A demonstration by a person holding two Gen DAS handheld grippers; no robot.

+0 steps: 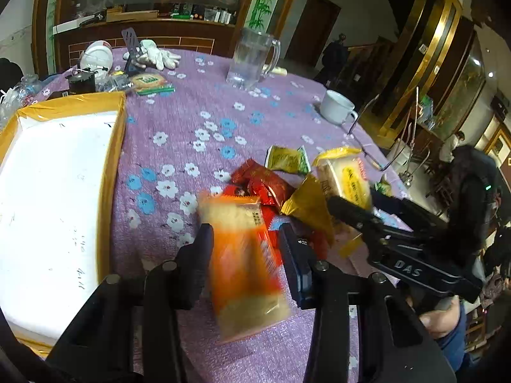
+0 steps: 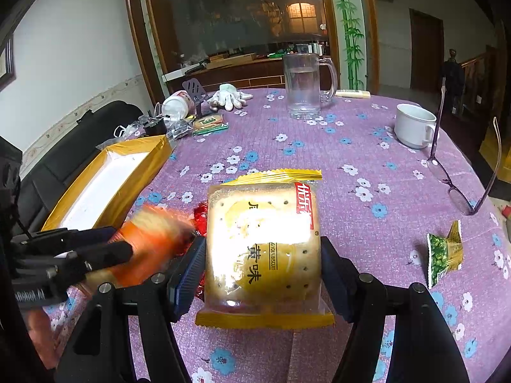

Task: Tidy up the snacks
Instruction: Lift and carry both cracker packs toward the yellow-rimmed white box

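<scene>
My left gripper (image 1: 246, 236) is shut on a blurred orange snack packet (image 1: 242, 255), which stands between both pads above the purple flowered tablecloth (image 1: 191, 102). The right wrist view shows that gripper (image 2: 123, 241) and its orange packet (image 2: 153, 239) at the left. My right gripper (image 2: 263, 255) is shut on a yellow biscuit packet (image 2: 262, 242), gripped at both side edges; in the left wrist view this gripper (image 1: 354, 201) and the biscuit packet (image 1: 345, 175) are at the right. Red packets (image 1: 262, 182), a gold packet (image 1: 306, 204) and a green packet (image 1: 287, 159) lie in a pile. A yellow-rimmed box (image 1: 115, 146) with a white inside lies at the left.
A glass mug (image 2: 303, 86), a white cup (image 2: 413, 126) and eyeglasses (image 2: 460, 191) are toward the table's far and right sides. A green pea packet (image 2: 444, 252) lies alone at the right. White gloves (image 2: 230, 95), a jar and small clutter crowd the back left.
</scene>
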